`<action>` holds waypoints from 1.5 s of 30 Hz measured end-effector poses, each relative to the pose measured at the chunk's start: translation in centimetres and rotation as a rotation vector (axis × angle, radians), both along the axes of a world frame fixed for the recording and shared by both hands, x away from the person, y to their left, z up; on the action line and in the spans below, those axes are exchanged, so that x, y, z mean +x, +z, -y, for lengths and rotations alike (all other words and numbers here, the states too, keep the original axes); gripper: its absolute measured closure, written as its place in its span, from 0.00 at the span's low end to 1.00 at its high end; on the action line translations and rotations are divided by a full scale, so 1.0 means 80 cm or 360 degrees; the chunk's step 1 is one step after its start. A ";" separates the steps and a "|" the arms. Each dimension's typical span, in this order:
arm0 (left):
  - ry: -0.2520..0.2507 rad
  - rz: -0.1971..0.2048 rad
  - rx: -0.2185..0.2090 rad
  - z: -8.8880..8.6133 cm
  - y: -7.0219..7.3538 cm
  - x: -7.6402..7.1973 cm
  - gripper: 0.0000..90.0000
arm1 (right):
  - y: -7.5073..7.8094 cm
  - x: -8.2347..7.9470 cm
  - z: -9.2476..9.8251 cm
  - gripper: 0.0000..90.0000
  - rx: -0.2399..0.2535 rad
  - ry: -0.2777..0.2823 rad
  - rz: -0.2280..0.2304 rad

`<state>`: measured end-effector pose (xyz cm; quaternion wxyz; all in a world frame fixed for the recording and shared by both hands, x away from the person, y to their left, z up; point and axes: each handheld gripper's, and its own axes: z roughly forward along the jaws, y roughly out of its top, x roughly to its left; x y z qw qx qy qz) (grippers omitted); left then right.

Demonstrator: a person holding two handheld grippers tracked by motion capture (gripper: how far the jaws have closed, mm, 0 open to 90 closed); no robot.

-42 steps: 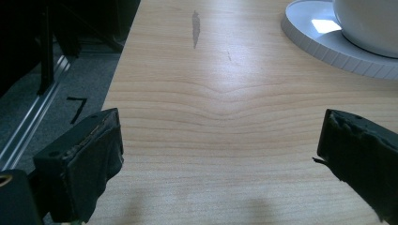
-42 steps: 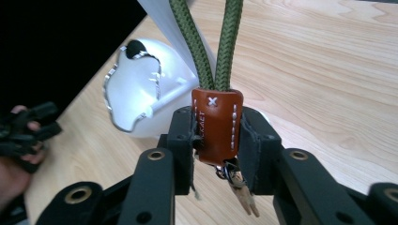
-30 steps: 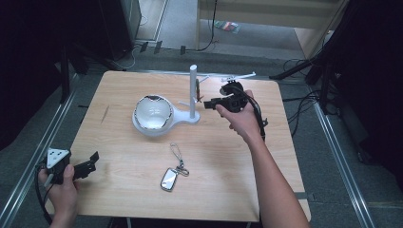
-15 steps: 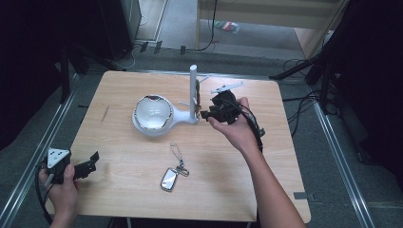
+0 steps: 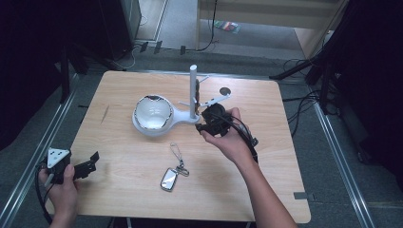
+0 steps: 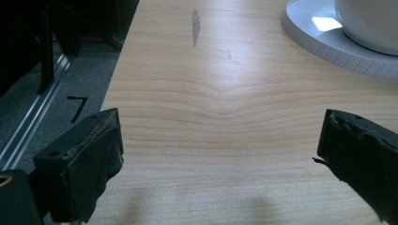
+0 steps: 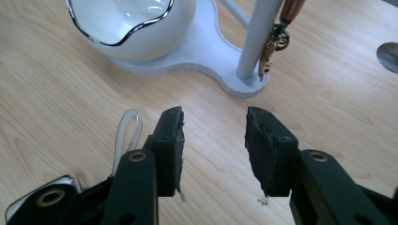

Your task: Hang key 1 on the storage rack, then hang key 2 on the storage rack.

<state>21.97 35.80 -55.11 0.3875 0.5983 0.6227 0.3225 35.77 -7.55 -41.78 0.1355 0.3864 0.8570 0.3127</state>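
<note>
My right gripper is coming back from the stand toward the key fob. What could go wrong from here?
1. The right gripper is open and empty beside the white stand; a careless swing might clip the post or the trinket hanging on it.
2. The key fob lies flat on the table, so the jaws may slide over it; its cord loop looks easier to pinch.

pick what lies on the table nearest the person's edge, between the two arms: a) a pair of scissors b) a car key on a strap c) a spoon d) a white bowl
b: in the high view the car key with its strap lies alone on the bare wood near the front edge of the table, while the white bowl sits farther back on its stand.
</note>
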 end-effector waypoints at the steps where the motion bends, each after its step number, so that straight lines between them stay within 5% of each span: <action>1: 0.0000 0.0000 -0.0001 0.000 0.000 0.000 0.01 | -0.002 -0.002 -0.002 0.65 -0.0012 0.0006 -0.0005; 11: 0.0000 -0.0002 -0.0001 0.000 0.000 0.000 0.01 | -0.019 -0.017 -0.026 0.65 -0.0145 0.0060 -0.0035; 45: 0.0002 -0.0020 0.0013 0.002 0.000 0.002 0.01 | -0.072 -0.044 -0.086 0.65 -0.0294 0.0185 -0.0282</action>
